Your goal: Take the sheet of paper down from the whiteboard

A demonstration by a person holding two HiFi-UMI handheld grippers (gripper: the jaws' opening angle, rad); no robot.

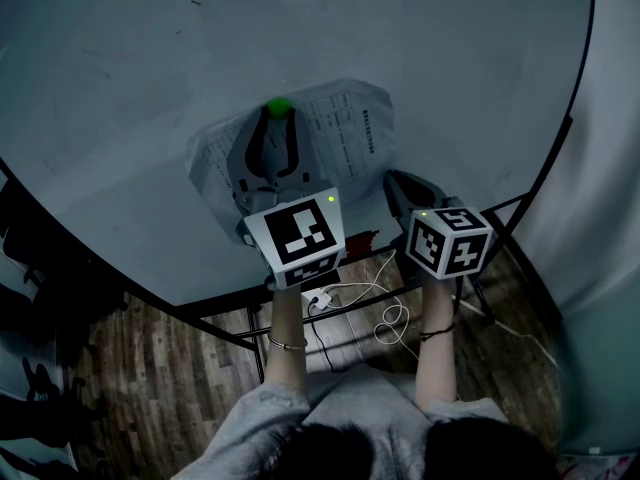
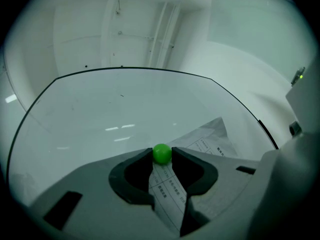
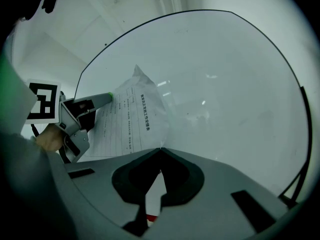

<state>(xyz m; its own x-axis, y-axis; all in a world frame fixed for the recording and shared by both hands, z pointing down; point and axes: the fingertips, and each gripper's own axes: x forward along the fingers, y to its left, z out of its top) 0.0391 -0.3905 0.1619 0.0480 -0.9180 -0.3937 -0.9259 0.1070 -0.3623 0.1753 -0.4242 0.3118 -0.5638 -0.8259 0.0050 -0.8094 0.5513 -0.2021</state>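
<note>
On whiteboard (image 1: 150, 118), printed sheet (image 1: 345, 133) under green magnet (image 1: 279, 107); print illegible

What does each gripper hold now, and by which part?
The left gripper clamps the green magnet by its sides. The right gripper pinches the sheet of paper at its lower corner.
</note>
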